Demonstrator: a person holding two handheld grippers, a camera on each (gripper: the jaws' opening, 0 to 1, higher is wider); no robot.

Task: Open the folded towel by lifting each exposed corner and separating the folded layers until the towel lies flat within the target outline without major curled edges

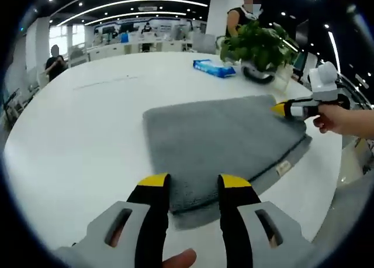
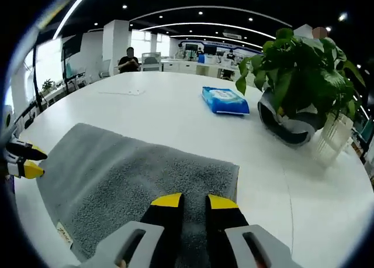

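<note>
The likeliest slip here, as I judge it, is that a jaw bites through both layers of the folded grey towel (image 1: 225, 142) instead of the top one alone, so the whole bundle drags across the white table (image 1: 87, 133) without opening; a pull from one side only could also leave a curled edge or slide the cloth toward the potted plant (image 2: 304, 75) and the blue packet (image 2: 225, 99). No target outline can be made out on the table, so placement is hard to judge. In the left gripper view the left gripper (image 1: 193, 183) has its yellow-tipped jaws spread, holding nothing, with the towel's near edge lying at 12 o'clock just between and beyond the tips, where a lower layer peeks out beneath the upper one. The towel's small label sits at its edge toward 3 o'clock. In the right gripper view the right gripper (image 2: 193, 202) hangs over the towel's near edge with its jaws a narrow gap apart; whether they pinch cloth I cannot tell. From there the towel stretches toward 10 o'clock, the plant stands at 2 o'clock, the packet near 12
</note>
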